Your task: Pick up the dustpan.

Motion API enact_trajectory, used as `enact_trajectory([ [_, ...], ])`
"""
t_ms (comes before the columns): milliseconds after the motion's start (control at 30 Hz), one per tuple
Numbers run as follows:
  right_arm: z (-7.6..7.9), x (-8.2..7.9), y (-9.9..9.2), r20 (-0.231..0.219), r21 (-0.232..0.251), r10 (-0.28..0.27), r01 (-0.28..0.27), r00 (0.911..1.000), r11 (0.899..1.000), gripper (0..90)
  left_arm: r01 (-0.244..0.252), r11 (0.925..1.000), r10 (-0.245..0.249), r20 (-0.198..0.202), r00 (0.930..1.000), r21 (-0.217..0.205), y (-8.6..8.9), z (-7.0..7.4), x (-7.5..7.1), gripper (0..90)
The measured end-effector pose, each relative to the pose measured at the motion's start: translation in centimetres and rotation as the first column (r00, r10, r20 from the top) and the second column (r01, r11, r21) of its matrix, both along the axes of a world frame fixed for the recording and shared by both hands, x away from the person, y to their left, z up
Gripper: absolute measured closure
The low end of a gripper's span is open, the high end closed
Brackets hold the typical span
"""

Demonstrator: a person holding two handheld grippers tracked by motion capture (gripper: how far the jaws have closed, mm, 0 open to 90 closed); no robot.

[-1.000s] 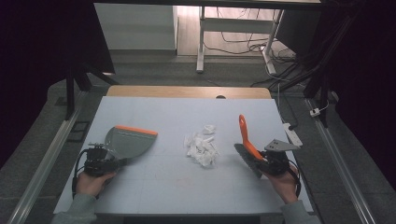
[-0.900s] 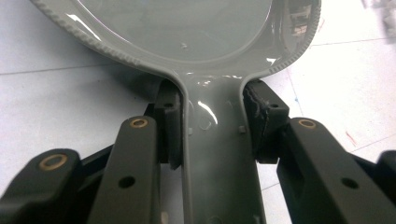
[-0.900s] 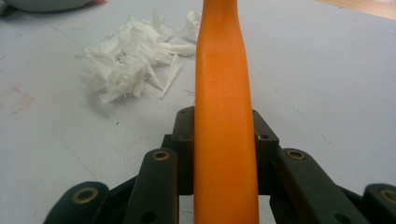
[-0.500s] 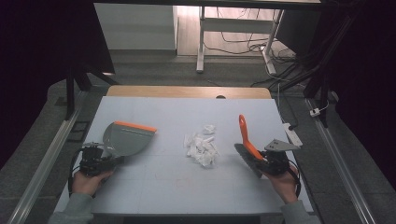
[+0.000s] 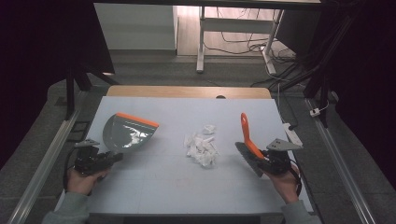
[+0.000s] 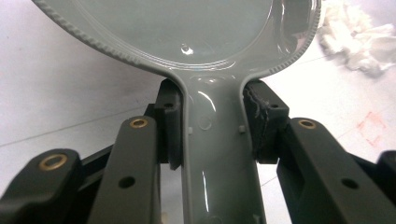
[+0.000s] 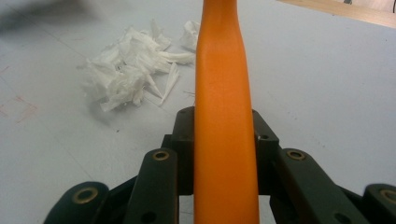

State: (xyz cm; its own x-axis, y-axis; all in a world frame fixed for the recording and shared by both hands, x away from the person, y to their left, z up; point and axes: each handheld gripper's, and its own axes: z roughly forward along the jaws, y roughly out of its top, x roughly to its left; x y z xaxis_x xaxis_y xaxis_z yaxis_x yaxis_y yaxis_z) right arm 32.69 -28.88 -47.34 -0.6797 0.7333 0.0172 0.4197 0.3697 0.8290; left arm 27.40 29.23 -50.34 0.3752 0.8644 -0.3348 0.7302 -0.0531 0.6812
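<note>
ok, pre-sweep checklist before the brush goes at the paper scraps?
1. Left gripper clamped on the dustpan handle: ok, pads sit on both sides of the grey handle.
2. Right gripper clamped on the brush by its orange handle: ok.
3. Paper scraps lie between dustpan and brush: ok, one loose pile mid-table.
4. Dustpan's orange lip faces the pile: not ok, in the high view it points toward the far side of the table, so it likely needs turning.
5. Bristles down on the table: cannot tell; the brush head is near the surface, contact unclear.
6. Sweep path free of other things: ok.
</note>
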Motion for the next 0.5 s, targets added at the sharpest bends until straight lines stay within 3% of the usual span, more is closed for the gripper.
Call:
enact_trajectory([
  [333, -0.1, 0.0, 0.1, 0.000, -0.007, 0.003, -0.003, 1.0000, 1.000, 69.8, 0.049, 0.9988, -0.048, 0.047, 0.9977, -0.010, 0.2, 0.8, -0.3, 61.9],
  [500, 0.0, 0.0, 0.1, 0.002, -0.006, 0.002, -0.002, 1.0000, 1.000, 69.8, 0.077, 0.9970, -0.077, 0.065, 0.9949, 0.005, 0.0, 1.2, -0.5, 61.9],
])
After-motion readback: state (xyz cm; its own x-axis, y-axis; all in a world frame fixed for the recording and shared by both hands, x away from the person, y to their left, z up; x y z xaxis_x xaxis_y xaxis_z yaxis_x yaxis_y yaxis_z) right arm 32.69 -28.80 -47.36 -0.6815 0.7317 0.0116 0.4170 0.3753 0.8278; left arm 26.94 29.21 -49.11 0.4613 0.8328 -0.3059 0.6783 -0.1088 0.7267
